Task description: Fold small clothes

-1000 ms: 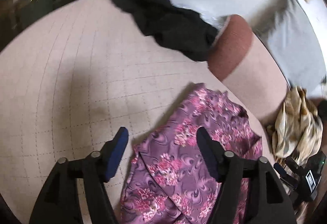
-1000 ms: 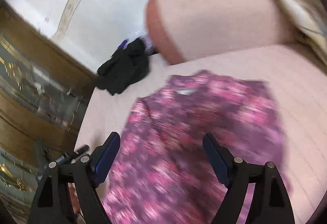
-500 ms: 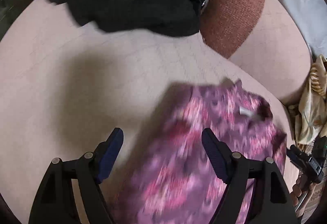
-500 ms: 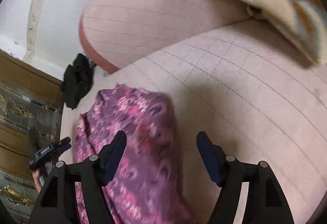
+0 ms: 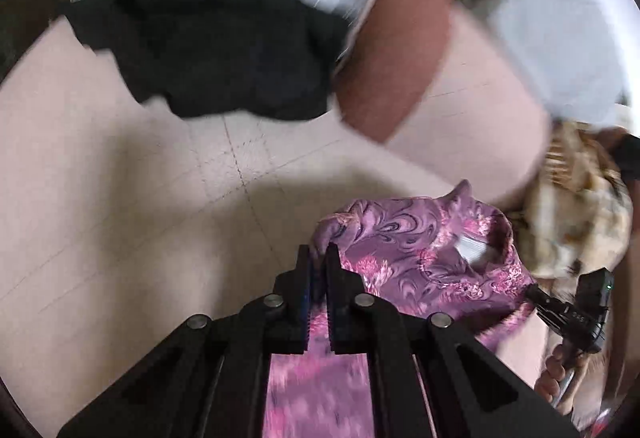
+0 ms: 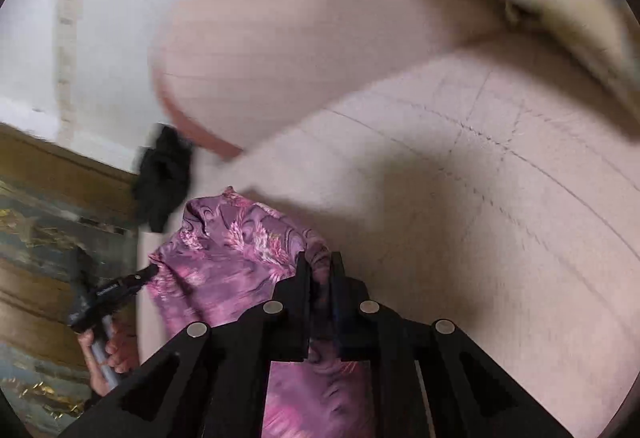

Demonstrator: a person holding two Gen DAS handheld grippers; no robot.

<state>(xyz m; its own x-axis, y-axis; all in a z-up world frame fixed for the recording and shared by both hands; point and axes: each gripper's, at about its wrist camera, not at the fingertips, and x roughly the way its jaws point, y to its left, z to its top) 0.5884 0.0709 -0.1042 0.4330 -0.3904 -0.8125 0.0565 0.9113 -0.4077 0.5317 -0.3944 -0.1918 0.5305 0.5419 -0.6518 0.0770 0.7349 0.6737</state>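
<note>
A purple floral garment [image 5: 424,250] lies on the pink quilted sofa seat [image 5: 120,198]. My left gripper [image 5: 319,258] is shut on the garment's left edge, with cloth bunched between the jaws. In the right wrist view the same garment [image 6: 232,250] spreads to the left, and my right gripper [image 6: 320,266] is shut on its right edge. Each gripper shows in the other's view: the right one at the lower right of the left wrist view [image 5: 576,310], the left one at the left of the right wrist view [image 6: 112,290].
A black garment [image 5: 224,50] lies at the back of the seat beside the brown-ended sofa arm [image 5: 396,54]. A beige patterned cloth [image 5: 576,206] sits at the right by the pink backrest [image 6: 320,18]. A wooden cabinet [image 6: 48,198] stands to the left.
Both grippers were open above the garment and have now shut on its opposite edges. The cloth is bunched up where they hold it.
</note>
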